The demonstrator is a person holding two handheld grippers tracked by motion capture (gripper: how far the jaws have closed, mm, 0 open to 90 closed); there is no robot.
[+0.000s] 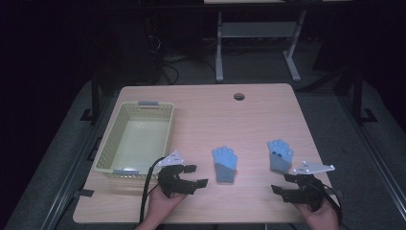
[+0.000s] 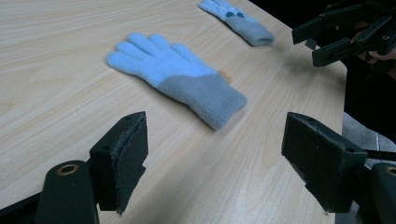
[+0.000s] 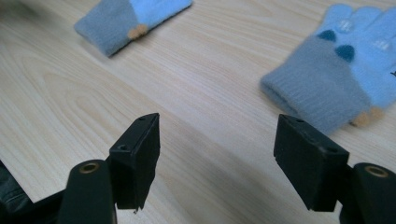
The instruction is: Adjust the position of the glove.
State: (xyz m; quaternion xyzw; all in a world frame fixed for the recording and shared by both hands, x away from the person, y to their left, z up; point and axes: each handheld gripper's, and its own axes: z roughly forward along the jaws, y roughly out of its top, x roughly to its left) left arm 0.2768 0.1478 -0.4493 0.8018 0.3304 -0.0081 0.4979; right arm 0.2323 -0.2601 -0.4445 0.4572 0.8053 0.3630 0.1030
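Observation:
Two light blue knit gloves with grey cuffs lie flat on the wooden table (image 1: pixel 206 120). One glove (image 1: pixel 224 164) (image 2: pixel 177 77) (image 3: pixel 126 16) is near the middle. The other glove (image 1: pixel 280 154) (image 2: pixel 238 21) (image 3: pixel 341 70) lies to its right and has dark dots on its fingers. My left gripper (image 1: pixel 196 175) (image 2: pixel 219 158) hovers just left of the middle glove's cuff, open, with bare table between its jaws. My right gripper (image 1: pixel 283 184) (image 3: pixel 217 158) (image 2: pixel 336 35) is held below the right glove's cuff, also open and holding nothing.
A pale yellow plastic basket (image 1: pixel 136 139) stands at the table's left side, close behind my left gripper. A round cable hole (image 1: pixel 239 97) sits near the far edge. Beyond the table is a dark floor with a white desk frame (image 1: pixel 253 38).

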